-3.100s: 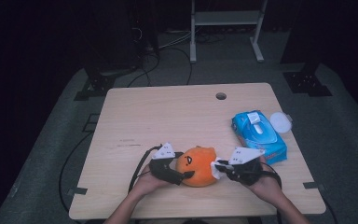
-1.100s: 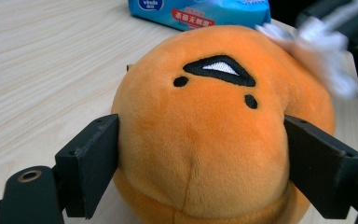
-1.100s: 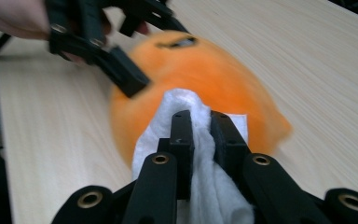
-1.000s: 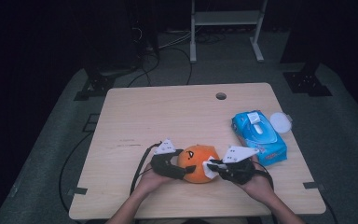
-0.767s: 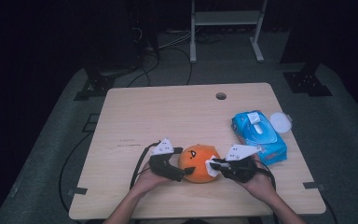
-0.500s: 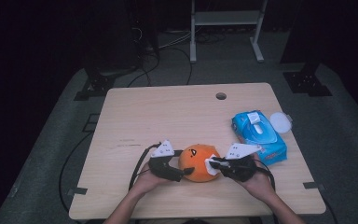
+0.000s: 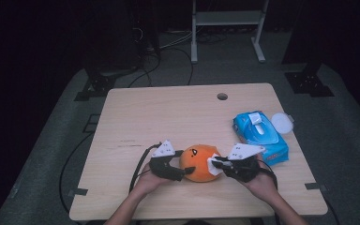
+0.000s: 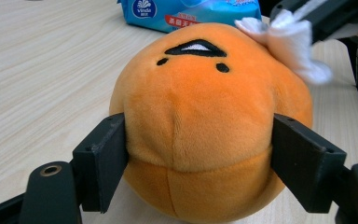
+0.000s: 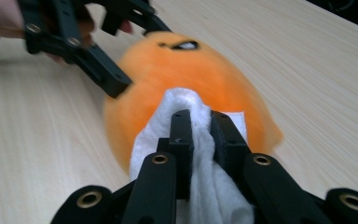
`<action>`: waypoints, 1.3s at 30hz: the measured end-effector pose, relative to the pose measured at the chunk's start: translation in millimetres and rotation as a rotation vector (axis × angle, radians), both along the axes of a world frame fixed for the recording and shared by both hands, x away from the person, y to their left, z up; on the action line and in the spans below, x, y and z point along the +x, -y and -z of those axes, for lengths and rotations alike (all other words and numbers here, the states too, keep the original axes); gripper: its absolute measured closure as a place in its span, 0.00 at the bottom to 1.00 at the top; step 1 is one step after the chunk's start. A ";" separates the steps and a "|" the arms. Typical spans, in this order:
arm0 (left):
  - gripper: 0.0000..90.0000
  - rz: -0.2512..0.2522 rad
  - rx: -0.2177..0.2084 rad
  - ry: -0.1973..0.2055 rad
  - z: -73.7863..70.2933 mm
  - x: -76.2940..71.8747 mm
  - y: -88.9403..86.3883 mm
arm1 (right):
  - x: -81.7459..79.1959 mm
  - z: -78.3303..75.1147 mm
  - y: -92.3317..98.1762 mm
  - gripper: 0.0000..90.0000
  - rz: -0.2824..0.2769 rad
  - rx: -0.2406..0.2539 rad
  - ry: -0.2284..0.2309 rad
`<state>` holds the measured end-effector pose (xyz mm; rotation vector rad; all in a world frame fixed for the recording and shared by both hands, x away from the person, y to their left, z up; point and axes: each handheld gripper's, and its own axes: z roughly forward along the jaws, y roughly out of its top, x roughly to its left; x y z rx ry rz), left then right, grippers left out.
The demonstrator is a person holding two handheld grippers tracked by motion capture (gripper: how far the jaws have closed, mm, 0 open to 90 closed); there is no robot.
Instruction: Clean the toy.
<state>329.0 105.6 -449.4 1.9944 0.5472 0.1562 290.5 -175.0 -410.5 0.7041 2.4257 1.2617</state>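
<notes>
Here the left gripper [image 8: 196,154] has just closed on the plush toy [image 8: 205,121]; the right gripper [image 9: 200,126] pinches a wipe [image 9: 205,186] (wipe pack [image 7: 260,136] lidded).

We count one orange plush toy [image 7: 199,161] with a small face on it, and one white wipe [image 7: 213,166] lying against it. We hold two grippers, one left gripper [image 7: 180,172] and one right gripper [image 7: 218,164], each with two black jaws, four jaws in all. Farther off we count one blue pack of wet wipes [image 7: 260,135] and, just beside it, one round white lid [image 7: 281,123]. There is one worktop [image 7: 168,112], with one round hole [image 7: 222,96] in it.
</notes>
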 end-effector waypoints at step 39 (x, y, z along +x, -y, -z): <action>0.08 0.019 -0.062 -0.021 -8.3 -6.8 14.9 | 0.4 -5.9 -3.0 0.88 -0.015 0.038 0.003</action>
